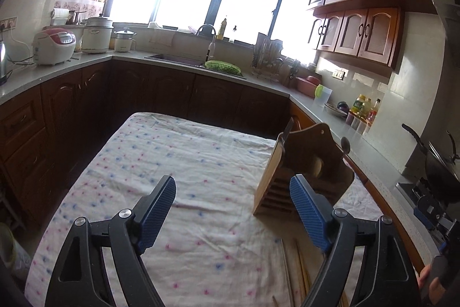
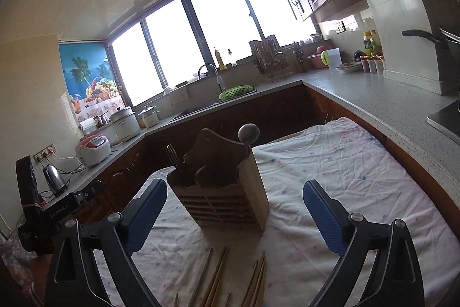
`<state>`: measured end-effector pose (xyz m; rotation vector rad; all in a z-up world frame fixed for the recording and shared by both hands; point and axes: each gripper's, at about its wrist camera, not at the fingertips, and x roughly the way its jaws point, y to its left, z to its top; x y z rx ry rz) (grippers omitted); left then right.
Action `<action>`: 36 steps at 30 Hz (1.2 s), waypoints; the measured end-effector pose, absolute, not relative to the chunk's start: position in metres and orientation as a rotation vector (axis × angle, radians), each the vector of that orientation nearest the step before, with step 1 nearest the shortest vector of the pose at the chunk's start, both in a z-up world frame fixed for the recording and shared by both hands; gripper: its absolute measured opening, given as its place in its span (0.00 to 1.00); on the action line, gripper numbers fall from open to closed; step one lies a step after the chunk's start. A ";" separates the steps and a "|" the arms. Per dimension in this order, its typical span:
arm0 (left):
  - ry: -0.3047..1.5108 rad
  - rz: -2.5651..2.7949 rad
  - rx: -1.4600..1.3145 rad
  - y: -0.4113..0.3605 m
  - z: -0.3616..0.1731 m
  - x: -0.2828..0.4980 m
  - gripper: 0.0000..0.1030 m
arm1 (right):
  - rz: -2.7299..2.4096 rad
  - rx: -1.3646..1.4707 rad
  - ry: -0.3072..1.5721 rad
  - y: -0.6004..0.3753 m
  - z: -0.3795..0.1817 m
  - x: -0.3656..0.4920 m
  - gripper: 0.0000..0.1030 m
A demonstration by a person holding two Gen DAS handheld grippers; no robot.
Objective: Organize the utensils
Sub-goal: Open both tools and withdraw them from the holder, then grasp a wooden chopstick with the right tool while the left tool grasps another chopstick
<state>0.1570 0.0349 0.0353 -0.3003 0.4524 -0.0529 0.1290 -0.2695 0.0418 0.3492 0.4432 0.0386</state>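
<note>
Wooden utensil holder (image 2: 221,192) looks matt and slatted, wooden chopsticks (image 2: 258,278) lie on wrinkled spotted cloth (image 2: 345,177); spoon (image 2: 248,133) is dull metal.

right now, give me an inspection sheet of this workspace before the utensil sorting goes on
surface: table under a wrinkled dotted cloth, edge to edge.
job's things: wooden utensil holder upright on the cloth; a fork and a spoon stand in it. Loose chopsticks lie on the cloth in front of it.
clutter: nothing seen on the cloth besides these.
grippers: left gripper open, nothing between its fingers; right gripper open, the holder ahead, not touched.
cables: cords run from the wall sockets to the rice cooker and kettle.
surroundings: kitchen counters, sink with green basket, dish rack, bottles, bright windows.
</note>
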 end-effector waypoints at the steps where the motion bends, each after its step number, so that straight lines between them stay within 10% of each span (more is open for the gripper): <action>1: 0.469 -0.051 -0.308 0.036 0.032 0.150 0.79 | 0.035 0.352 0.454 -0.269 0.039 0.122 0.94; 25: 0.649 -0.110 -0.313 0.012 0.004 0.126 0.79 | 0.024 0.381 0.643 -0.262 -0.013 0.066 0.92; 36: 0.748 -0.136 -0.268 -0.014 -0.006 0.168 0.78 | 0.016 0.345 0.759 -0.260 -0.035 0.095 0.58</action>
